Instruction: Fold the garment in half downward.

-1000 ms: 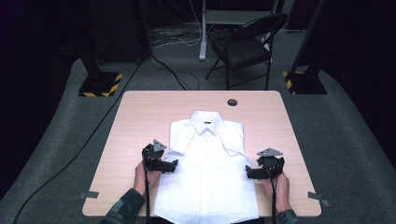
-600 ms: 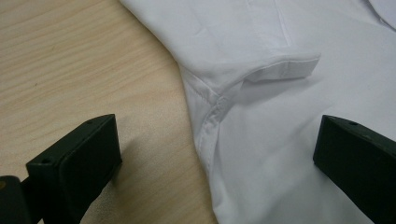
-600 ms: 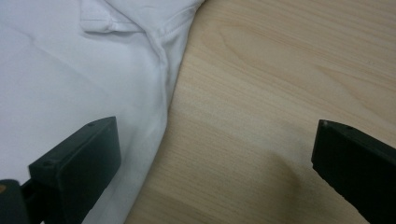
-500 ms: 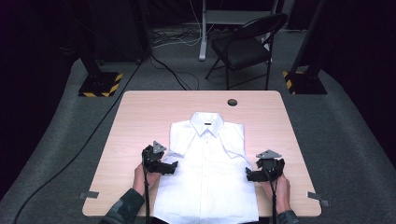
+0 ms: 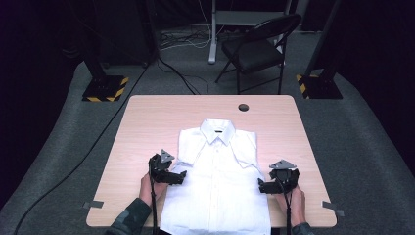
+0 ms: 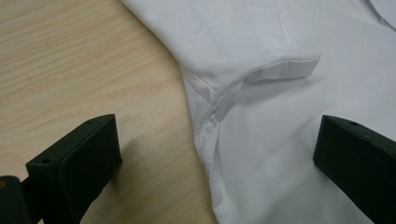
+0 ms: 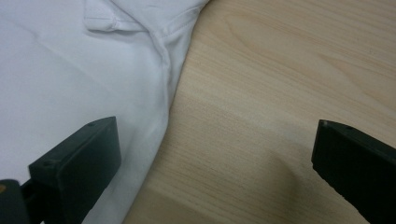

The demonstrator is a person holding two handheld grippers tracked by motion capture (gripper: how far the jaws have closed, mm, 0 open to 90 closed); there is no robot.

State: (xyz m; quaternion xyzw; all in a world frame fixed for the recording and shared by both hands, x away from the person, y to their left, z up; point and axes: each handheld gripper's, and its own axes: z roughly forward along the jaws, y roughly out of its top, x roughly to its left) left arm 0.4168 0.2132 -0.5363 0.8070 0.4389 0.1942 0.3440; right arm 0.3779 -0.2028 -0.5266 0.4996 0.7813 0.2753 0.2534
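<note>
Standing wide apart with nothing between them, the jaws of the left gripper (image 6: 210, 172) straddle the side seam of the white shirt (image 6: 289, 140): one jaw is over bare wood, the other over the cloth, and the seam runs up between them to the armpit, where a folded sleeve cuff (image 6: 285, 69) lies across the body. The right gripper (image 7: 212, 172) mirrors this, its jaws equally spread, one above the fabric and one above the surface (image 7: 280, 93), with the shirt's edge passing close to the cloth-side jaw.

From the high view, the left gripper (image 5: 169, 172) and right gripper (image 5: 279, 180) sit at the shirt's two side edges, about level with its middle. The shirt (image 5: 215, 191) lies face up and buttoned on the surface (image 5: 147, 127), collar pointing away from the person, sleeves folded in over the chest, hem reaching the near edge. Compared with a second ago, both grippers have barely moved; they have settled a little at the same spots on either edge, and the shirt has not shifted at all.

That suggests the approach is finished and the jaws are lined up to pinch both sides together, probably to fold the shirt. Neither edge is yet gripped, so the fold itself has not begun.
</note>
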